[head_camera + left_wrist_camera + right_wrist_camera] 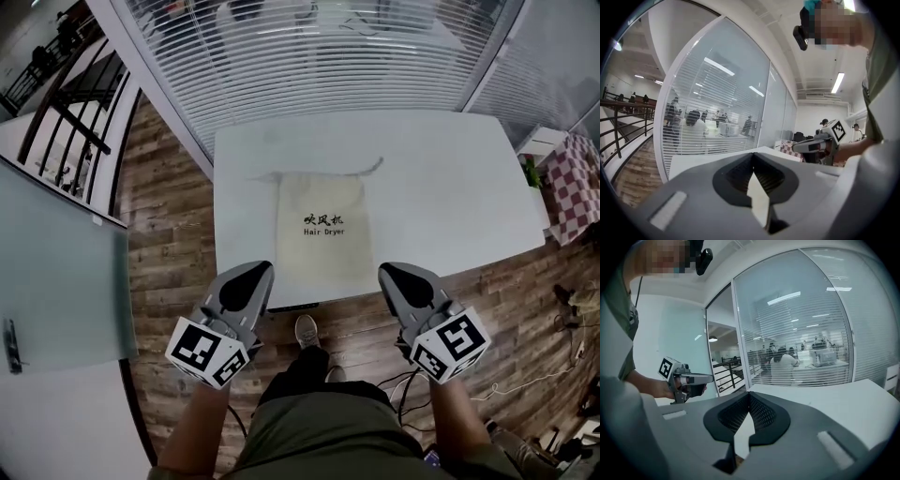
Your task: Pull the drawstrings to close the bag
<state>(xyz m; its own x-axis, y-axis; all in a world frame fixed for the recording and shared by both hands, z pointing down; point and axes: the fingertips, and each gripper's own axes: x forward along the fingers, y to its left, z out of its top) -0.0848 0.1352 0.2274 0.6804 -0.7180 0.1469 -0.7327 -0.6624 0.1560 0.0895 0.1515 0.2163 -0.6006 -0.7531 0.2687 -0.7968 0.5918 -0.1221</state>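
We are holding both tongs low at the near edge of the white worktop (450, 187), one on each side of the bag. The left tongs (259, 268) are pressed together with nothing between them, and the right tongs (388, 271) are pressed together and empty too. Each is pointing across the worktop toward the far edge.

Around us, a glass wall with slatted blinds (319, 56) is standing just beyond the far edge. A wooden floor (169, 187) is showing on the left, right and near sides of the worktop. A dark railing (66, 122) is running off past the far left corner, and a red checked cloth (574, 183) is sitting beyond the right edge. Loose cables (525, 384) are trailing over the floor on the right. Our own shoe (307, 330) is showing under the near edge, between the two tongs.

The cream bag (319, 262), printed "Hair Dryer", is lying flat in the middle of the worktop, its bottom close to the near edge. Its long axis is running from the near edge to the far edge, with the mouth facing the far edge. The drawstrings (370, 169) are lying slack on the worktop at the mouth, one toward the far right and a shorter one toward the left. Both tongs are sitting apart from them.
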